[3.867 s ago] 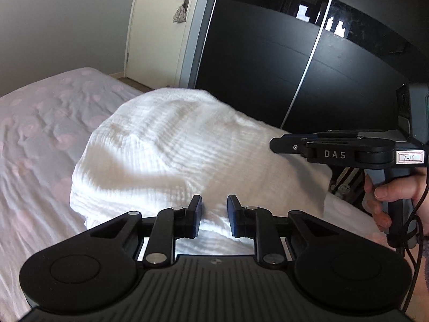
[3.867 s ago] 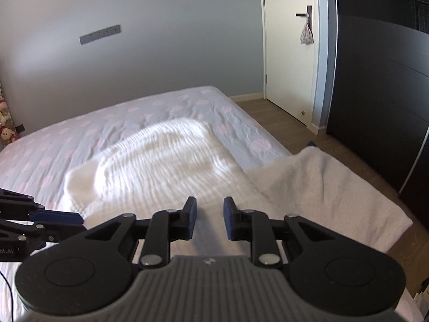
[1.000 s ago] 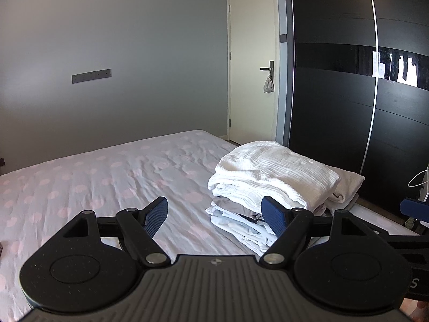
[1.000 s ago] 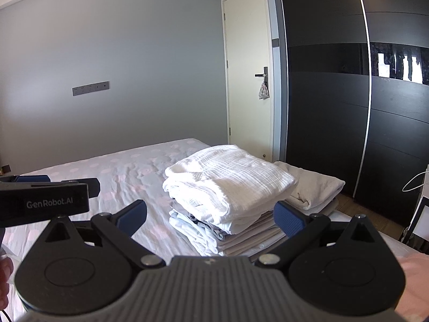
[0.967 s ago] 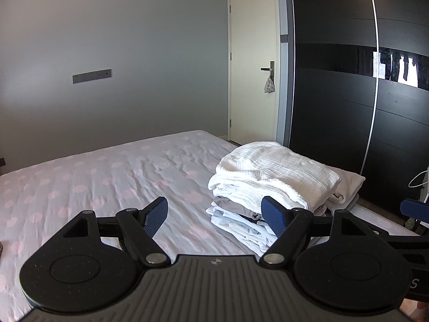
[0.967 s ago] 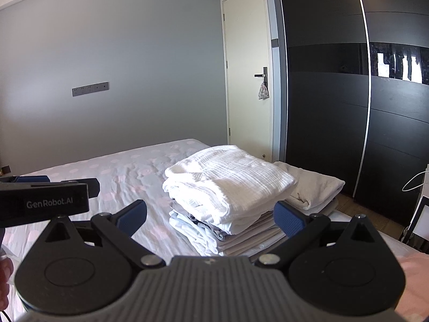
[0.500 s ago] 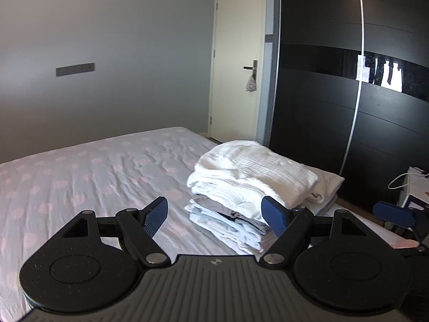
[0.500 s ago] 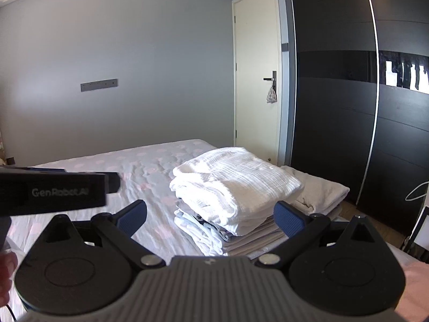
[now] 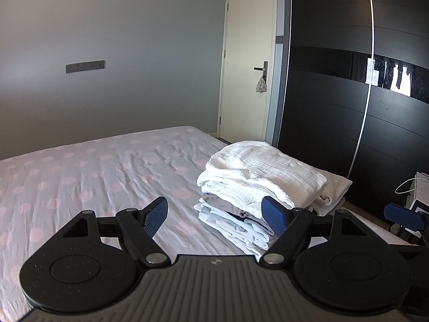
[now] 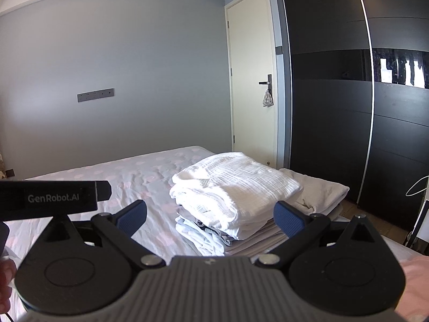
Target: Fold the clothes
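A stack of folded clothes (image 9: 257, 187) (image 10: 236, 198) sits at the right edge of the bed, a white crinkled garment (image 9: 265, 171) (image 10: 241, 182) on top, grey and pale blue pieces beneath, and a beige towel (image 10: 319, 187) under its right side. My left gripper (image 9: 214, 214) is open, held back from the stack with nothing between its blue pads. My right gripper (image 10: 210, 217) is open too, also short of the stack and holding nothing. The left gripper's body (image 10: 51, 198) shows at the left of the right wrist view.
The bed (image 9: 80, 177) has a pale sheet with pink dots, bare to the left of the stack. A black sliding wardrobe (image 9: 348, 107) stands to the right, a cream door (image 9: 246, 67) behind it. A white box with a cable (image 9: 418, 187) stands at far right.
Since 3.9 s ago both grippers opened and drew back from the white garment, which now lies on the stack. In the last second both views swung slightly; the stack stayed still.
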`<state>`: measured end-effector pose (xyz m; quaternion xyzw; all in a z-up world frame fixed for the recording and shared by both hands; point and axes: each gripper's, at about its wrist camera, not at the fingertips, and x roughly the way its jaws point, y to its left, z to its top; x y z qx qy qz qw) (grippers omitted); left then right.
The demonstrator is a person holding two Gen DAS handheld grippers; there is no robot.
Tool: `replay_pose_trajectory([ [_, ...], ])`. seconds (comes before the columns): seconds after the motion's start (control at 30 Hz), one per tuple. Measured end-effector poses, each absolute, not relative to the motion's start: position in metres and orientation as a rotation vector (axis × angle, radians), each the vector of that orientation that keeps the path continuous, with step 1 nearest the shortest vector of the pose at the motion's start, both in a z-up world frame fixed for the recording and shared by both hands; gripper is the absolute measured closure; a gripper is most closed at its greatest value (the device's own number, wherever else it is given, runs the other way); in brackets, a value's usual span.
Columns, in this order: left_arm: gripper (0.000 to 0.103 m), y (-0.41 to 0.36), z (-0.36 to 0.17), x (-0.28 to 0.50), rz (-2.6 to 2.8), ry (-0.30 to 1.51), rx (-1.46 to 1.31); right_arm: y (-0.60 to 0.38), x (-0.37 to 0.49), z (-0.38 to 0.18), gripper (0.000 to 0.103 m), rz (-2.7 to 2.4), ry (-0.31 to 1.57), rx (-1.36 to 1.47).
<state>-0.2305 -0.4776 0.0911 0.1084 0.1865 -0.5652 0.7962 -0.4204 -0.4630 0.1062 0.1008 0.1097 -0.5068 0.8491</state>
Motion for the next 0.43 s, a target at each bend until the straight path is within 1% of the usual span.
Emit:
replay_pose_trajectory([
  [0.43, 0.027, -0.4744, 0.0888, -0.2294, -1.208, 0.403, 0.243, -0.4622, -0.4176, 0.1043, 0.001, -1.053, 0.240, 0.211],
])
